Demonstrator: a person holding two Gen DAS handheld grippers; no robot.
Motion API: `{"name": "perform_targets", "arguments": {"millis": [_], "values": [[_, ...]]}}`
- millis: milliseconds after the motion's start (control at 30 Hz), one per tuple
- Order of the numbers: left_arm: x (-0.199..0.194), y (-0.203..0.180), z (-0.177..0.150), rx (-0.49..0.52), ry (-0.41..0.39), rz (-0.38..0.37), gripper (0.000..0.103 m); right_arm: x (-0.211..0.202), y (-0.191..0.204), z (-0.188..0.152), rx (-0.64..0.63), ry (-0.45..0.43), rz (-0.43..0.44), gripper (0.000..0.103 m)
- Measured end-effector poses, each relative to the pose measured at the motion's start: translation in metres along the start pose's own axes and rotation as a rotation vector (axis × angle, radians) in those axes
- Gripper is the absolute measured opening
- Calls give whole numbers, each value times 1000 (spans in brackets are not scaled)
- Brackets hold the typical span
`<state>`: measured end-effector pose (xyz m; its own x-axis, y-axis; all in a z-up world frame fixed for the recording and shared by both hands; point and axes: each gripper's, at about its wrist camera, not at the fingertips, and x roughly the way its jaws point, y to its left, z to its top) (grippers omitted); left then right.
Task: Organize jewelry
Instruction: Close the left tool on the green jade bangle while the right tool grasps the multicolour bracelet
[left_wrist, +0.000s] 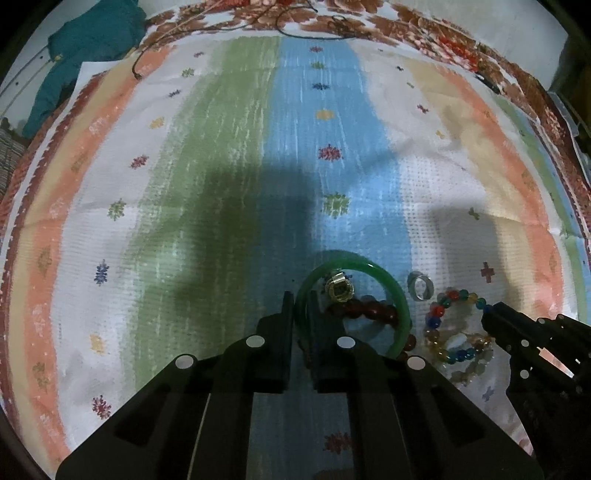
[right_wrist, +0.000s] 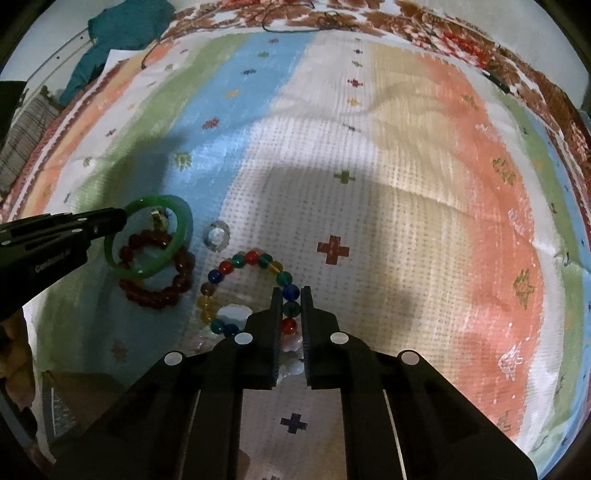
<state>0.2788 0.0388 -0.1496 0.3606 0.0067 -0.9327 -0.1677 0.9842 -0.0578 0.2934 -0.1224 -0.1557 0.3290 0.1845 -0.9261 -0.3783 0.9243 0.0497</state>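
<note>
My left gripper is shut on the rim of a green bangle, which also shows in the right wrist view tilted up off the cloth. Inside the bangle lie a gold ring and part of a dark red bead bracelet. My right gripper is shut on a multicoloured bead bracelet. A silver ring lies between the two bracelets. A pale stone bracelet lies under the coloured one.
Everything rests on a striped woven cloth. A teal garment lies at the far left corner. A dark cord lies along the far edge. The right gripper's body shows at the right.
</note>
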Motion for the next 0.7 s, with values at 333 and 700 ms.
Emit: {"name": "perform_targets", "arguments": {"millis": [333, 700], "values": [[-28, 0, -5, -4, -40, -29, 8, -26, -1, 1, 1, -57, -4, 10], [-50, -5, -11, 14, -73, -24, 8, -52, 4, -1, -2, -119, -12, 10]]}}
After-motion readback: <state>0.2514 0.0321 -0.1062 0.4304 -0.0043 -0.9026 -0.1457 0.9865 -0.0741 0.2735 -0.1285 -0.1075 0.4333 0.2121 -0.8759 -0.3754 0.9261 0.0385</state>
